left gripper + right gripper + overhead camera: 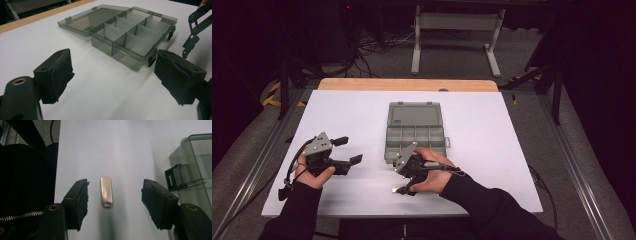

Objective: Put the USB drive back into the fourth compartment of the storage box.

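Right claw (112,202) open, jaws astride metal USB stick (106,192) at frame centre, ready for pinch. Left claw (112,80) open, idle beside organiser box (130,37).

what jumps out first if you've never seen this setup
The open grey compartment box lies mid-table on the white table, its lid folded flat behind it. Just in front of the box, the right tool straddles a small silver metal stick without touching it. The left tool sits open, off to the left.
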Tool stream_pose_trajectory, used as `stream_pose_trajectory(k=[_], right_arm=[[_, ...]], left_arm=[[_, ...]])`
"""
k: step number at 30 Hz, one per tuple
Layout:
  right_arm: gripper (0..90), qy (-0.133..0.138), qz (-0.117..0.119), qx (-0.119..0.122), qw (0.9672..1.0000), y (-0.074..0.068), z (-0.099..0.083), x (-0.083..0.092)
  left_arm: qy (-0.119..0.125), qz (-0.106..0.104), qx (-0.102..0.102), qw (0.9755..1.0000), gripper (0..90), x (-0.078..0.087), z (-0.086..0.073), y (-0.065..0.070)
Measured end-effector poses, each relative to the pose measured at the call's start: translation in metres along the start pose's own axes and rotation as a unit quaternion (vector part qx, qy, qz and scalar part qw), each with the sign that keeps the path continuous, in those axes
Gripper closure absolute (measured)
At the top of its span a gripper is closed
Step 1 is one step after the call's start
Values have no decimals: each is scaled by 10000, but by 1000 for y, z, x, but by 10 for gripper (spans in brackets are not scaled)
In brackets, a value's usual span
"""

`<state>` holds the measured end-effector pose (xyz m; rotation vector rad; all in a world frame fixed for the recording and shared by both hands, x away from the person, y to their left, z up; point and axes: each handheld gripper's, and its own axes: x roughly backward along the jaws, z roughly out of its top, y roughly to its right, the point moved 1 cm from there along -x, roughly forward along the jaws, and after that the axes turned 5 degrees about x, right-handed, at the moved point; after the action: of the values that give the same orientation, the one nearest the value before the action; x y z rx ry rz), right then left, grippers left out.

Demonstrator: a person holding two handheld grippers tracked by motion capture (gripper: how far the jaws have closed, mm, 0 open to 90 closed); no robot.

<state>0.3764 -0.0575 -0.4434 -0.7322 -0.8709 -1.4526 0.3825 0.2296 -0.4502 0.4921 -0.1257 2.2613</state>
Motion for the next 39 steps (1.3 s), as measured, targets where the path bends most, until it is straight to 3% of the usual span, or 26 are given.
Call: stream_pose_trajectory(k=[13, 21, 34, 39], right_arm=[[444, -283, 45, 153, 9995, -4, 2, -13], [537, -514, 48, 256, 9983, -7, 4, -18], [778, -785, 60, 624, 9949, -8, 7, -26], [797, -811, 112, 616, 9947, -8, 7, -26]], left_arm=[[-4, -15, 18, 10000, 160, 0, 0, 1], [-8, -20, 20, 10000, 160, 0, 0, 0], [-11, -30, 13, 10000, 159, 0, 0, 1], [-11, -34, 13, 10000, 159, 0, 0, 1]])
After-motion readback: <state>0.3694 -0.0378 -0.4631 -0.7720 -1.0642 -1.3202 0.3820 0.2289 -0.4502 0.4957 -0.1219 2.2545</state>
